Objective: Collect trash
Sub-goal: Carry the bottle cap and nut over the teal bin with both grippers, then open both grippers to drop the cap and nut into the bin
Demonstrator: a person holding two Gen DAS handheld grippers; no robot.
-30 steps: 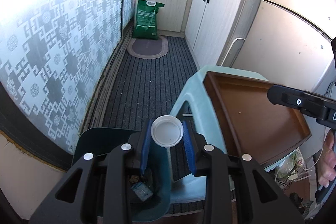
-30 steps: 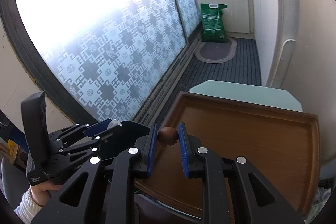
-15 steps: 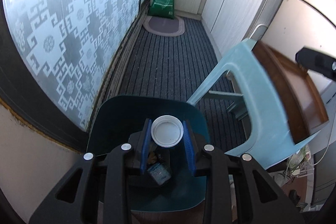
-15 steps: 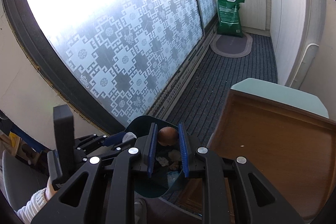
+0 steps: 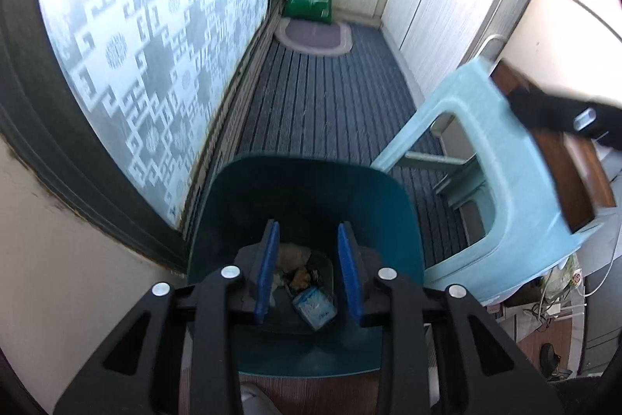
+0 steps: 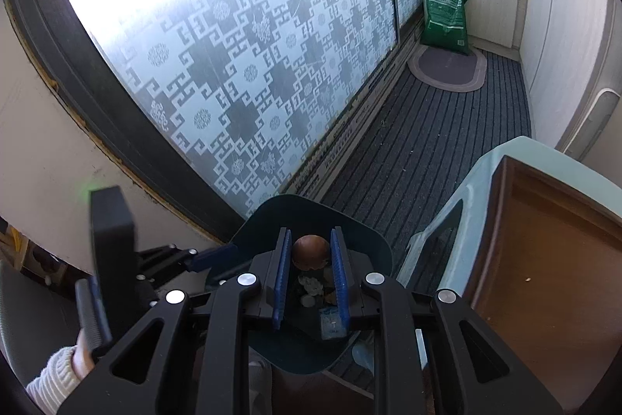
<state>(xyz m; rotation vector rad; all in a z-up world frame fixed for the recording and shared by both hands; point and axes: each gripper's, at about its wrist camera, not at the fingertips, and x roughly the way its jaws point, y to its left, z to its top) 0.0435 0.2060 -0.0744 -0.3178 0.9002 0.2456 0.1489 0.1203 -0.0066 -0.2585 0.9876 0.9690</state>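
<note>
the left claw [image 5: 309, 269], at the bottom centre of its view, stands apart and empty over the teal bin [image 5: 307, 189]; scraps [image 5: 299, 273] lie on the bin's floor. the right claw [image 6: 311, 259], low in its frame, is clamped on a brown nut [image 6: 310, 251] above the same bin. a brown tray [image 6: 544, 259] sits on the pale stool [image 5: 517, 181] at the right.
</note>
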